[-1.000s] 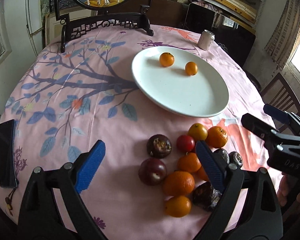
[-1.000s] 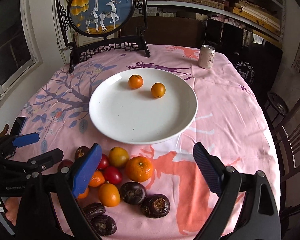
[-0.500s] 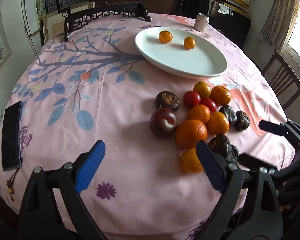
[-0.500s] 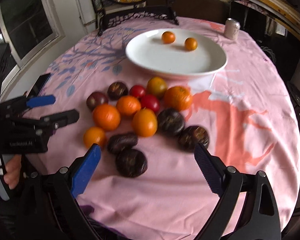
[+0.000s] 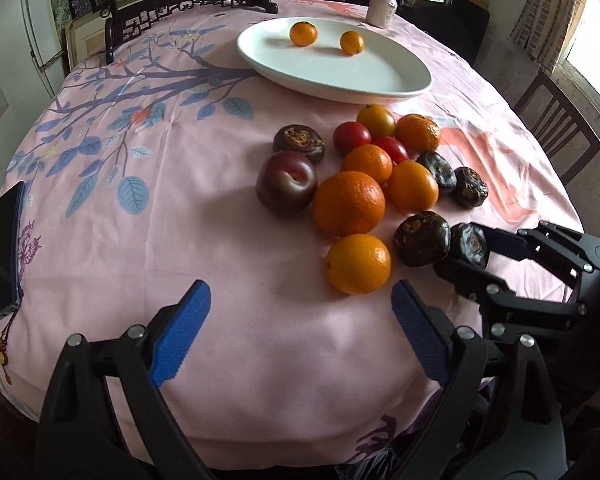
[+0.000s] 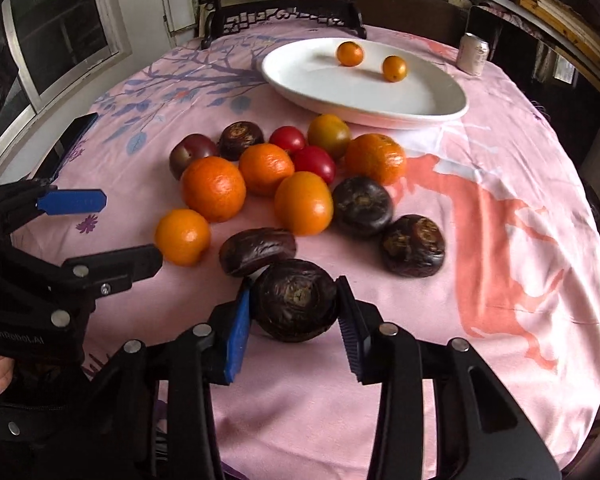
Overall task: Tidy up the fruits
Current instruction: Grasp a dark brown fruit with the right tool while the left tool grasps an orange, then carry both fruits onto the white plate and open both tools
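Observation:
A pile of oranges, red tomatoes, a plum and dark wrinkled fruits lies on the pink tablecloth in front of a white plate (image 5: 380, 76) (image 6: 320, 80) that holds two small oranges (image 5: 303, 34) (image 5: 352, 42). My right gripper (image 6: 294, 312) is shut on the nearest dark fruit (image 6: 294, 300) at the pile's near edge; it also shows in the left wrist view (image 5: 470, 246). My left gripper (image 5: 296, 320) is open and empty, just short of the nearest orange (image 5: 358, 263). In the right wrist view the left gripper (image 6: 112, 228) sits left of the pile.
A soda can (image 5: 381, 9) (image 6: 473, 54) stands behind the plate. A framed screen on a black stand (image 6: 284, 12) is at the table's far side. A dark phone (image 5: 4, 240) lies at the left edge. A wooden chair (image 5: 556, 132) stands to the right.
Both grippers have pulled back and dropped low toward the pile's near edge. My right gripper, open before, has closed on the nearest dark fruit. The left stays open.

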Motion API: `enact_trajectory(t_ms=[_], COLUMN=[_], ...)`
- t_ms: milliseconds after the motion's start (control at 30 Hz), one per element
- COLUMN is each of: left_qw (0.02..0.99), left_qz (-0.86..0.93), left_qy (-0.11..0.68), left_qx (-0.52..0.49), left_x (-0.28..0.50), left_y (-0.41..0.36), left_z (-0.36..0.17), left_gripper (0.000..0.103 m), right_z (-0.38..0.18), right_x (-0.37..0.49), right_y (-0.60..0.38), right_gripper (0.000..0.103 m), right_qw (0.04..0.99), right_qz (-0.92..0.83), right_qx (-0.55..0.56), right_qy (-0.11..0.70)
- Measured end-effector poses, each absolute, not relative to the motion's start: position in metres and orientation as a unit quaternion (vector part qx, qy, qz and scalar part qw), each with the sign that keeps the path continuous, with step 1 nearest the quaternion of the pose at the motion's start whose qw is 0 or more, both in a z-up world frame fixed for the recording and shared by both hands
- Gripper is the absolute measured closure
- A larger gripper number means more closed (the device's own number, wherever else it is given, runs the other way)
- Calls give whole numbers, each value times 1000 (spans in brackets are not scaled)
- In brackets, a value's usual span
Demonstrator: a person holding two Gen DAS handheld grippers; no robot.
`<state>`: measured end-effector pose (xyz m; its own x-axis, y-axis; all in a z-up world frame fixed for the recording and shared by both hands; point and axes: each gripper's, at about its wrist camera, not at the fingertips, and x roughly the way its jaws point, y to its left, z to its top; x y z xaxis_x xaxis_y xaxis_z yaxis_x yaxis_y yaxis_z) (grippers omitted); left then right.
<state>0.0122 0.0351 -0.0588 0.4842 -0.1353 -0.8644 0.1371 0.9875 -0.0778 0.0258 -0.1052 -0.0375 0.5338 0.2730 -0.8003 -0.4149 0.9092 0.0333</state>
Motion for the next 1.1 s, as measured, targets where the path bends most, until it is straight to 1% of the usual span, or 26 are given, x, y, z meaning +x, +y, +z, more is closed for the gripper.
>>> enact_trajectory(t_ms=[133,200,233,300,367,400,433,467,800,1100], left_qw=[860,860,860,855,857,858,858,858,870,877], left_qz=[-85,-78,-76,-82,-74,-77,-82,-90,-84,-102], left_qy=[504,504,504,512,509,508,506,505,486,469], left_qx=[14,17,16,11,19,20,18,8,-10,-21], left_x=[15,19,21,26,27,28,28,27,17,22], left_y=[21,17,16,13,10,9,9,9,19,31], left_z=[-65,-68,-70,-74,-76,-76,-75,-73,-58,-29], left_gripper=[10,12,16,37,45,53,57,66,66,66], right_z=[-33,-33,-34,-35,-35,-35,-35,-34,-30,-16], right_x=[25,24,24,25,25,25,25,25,23,35], right_y=[-130,-137,-140,-144,-147,-148,-148,-148,-142,-139], right_gripper=[62,62,62,62,62,62,62,62,62,62], right_qw=[881,881,881,881,882,882,882,882,881,883], right_qz=[170,167,167,167,166,167,167,167,176,189], right_qx=[-57,-48,-44,-38,-33,-30,-28,-28,-28,-24], right_qy=[438,439,440,440,440,440,440,440,438,428])
